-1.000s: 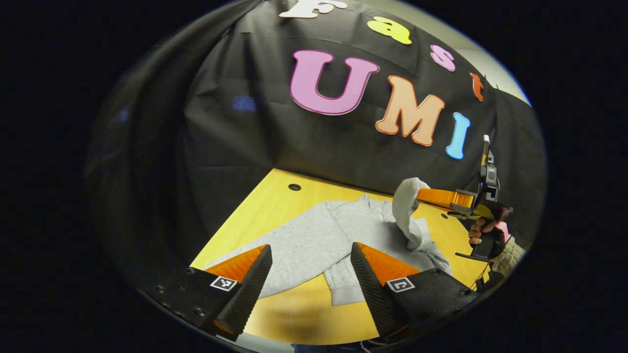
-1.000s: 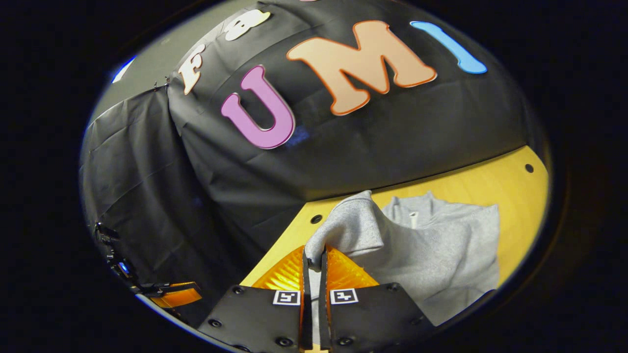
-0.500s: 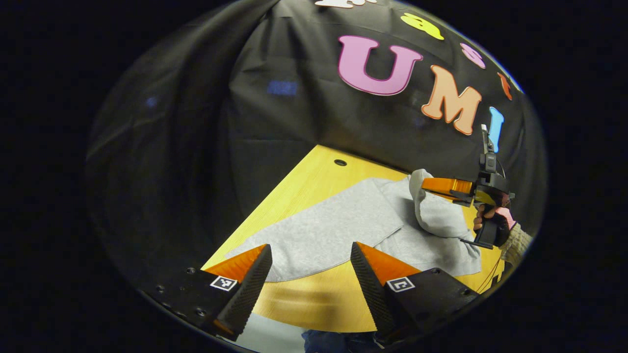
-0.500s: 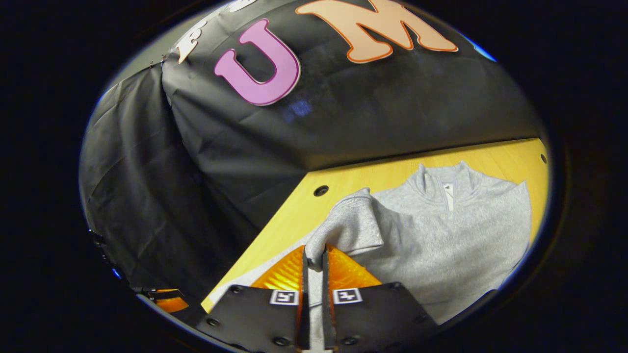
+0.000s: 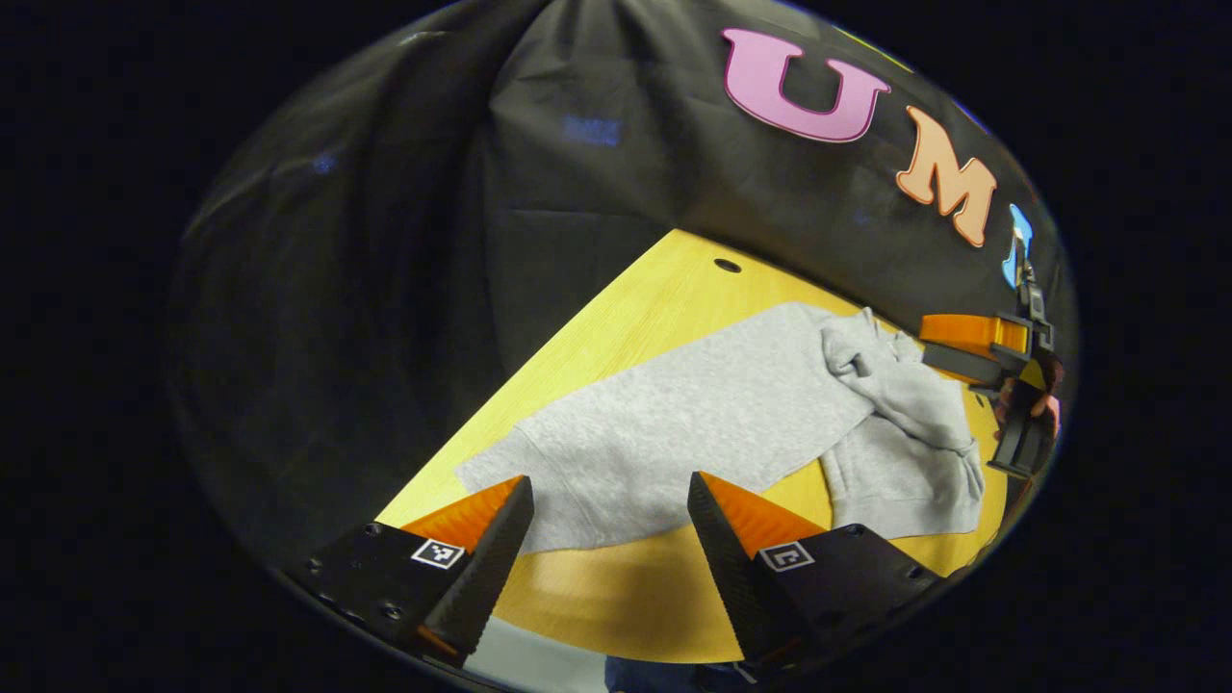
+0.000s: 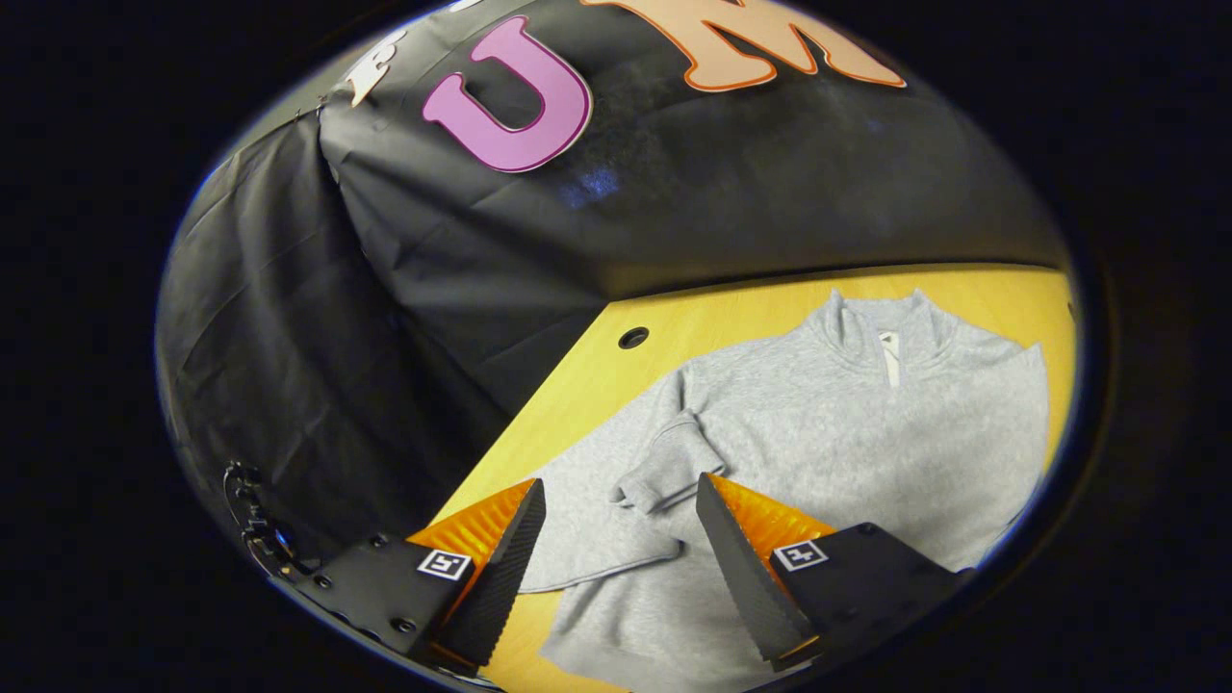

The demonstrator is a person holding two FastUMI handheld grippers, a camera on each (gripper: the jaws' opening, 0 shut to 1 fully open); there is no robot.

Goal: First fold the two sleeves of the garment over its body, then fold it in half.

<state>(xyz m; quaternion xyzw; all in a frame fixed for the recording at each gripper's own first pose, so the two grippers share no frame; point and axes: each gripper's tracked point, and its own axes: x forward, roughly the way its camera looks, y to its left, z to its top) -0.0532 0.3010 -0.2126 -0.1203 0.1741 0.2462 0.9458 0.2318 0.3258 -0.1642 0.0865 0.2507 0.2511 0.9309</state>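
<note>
Sleeve step in hand. Grey garment (image 6: 847,423) lies flat on the table (image 5: 616,318); 1 sleeve (image 6: 664,462) rests across its body. Your right tongs (image 6: 616,539) gape, empty. Left tongs (image 5: 606,529) gape above the other sleeve (image 5: 577,462): next, pinch its cuff.

No readable text, seemingly.

- Ahead of my grippers I see a yellow wooden tabletop (image 5: 635,318) with a small round hole (image 6: 633,338) near its far edge.
- Creased black cloth wall (image 6: 404,318) hangs behind it.
</note>
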